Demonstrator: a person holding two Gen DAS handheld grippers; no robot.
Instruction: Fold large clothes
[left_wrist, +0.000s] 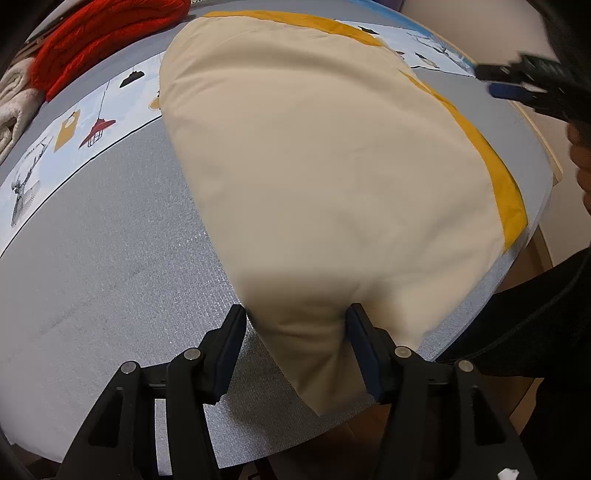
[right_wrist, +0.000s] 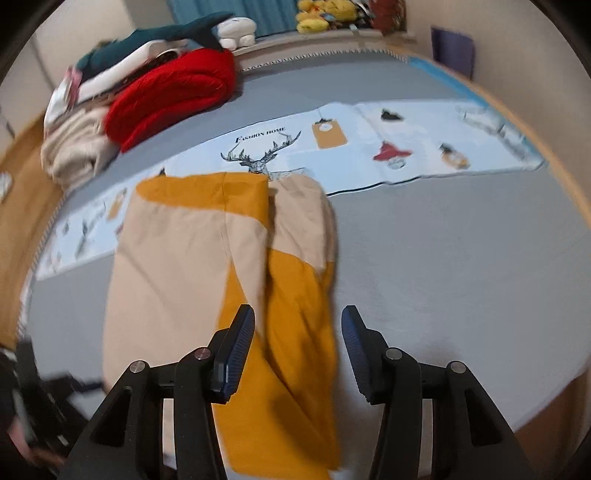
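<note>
From the left wrist camera, the left gripper (left_wrist: 295, 343) stands with its jaws parted around a bunched corner of the cream and mustard garment (left_wrist: 325, 166), the pads beside the cloth rather than clearly pinching it, while the garment lies spread on the grey bed cover (left_wrist: 110, 258), probably so a fold can be laid flat; the right gripper (left_wrist: 517, 79) hovers apart at the far edge. From the right wrist camera, the right gripper (right_wrist: 297, 354) is open and empty above the garment's (right_wrist: 170, 258) mustard near edge, with a red blanket (right_wrist: 173, 96) stacked well away.
</note>
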